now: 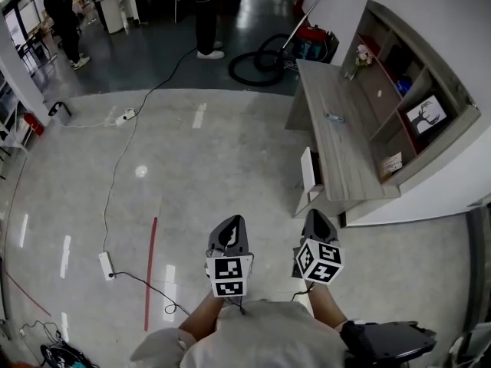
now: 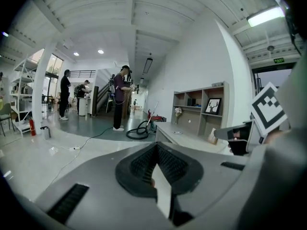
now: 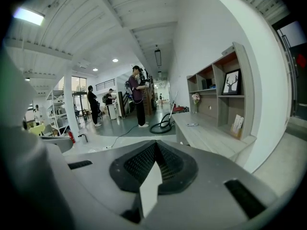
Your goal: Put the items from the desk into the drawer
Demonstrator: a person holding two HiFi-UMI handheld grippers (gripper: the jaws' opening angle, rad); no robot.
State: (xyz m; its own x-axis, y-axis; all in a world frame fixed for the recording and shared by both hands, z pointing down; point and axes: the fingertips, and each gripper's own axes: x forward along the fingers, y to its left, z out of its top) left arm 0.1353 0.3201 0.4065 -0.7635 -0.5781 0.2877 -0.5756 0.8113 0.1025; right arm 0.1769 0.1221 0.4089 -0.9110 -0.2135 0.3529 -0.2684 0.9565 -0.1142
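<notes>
A grey wooden desk [image 1: 341, 140] stands against the right wall, well ahead of me. A small flat item [image 1: 334, 117] lies on its top, also seen as the small item [image 2: 178, 132] and the small item [image 3: 192, 124]. A white drawer [image 1: 308, 175] stands slightly pulled out at the desk's near end. My left gripper [image 1: 232, 225] and right gripper [image 1: 317, 218] hang side by side above the floor, short of the desk. Both are shut with nothing between the jaws, as the left gripper [image 2: 154, 145] and right gripper [image 3: 154, 145] show in their own views.
A shelf unit [image 1: 406, 106] on the desk holds a framed picture [image 1: 426, 115], a card and flowers [image 1: 360, 58]. A vacuum with its black hose [image 1: 257, 61] lies beyond the desk. A cable and power strip [image 1: 106, 265] cross the floor at left. People stand far back.
</notes>
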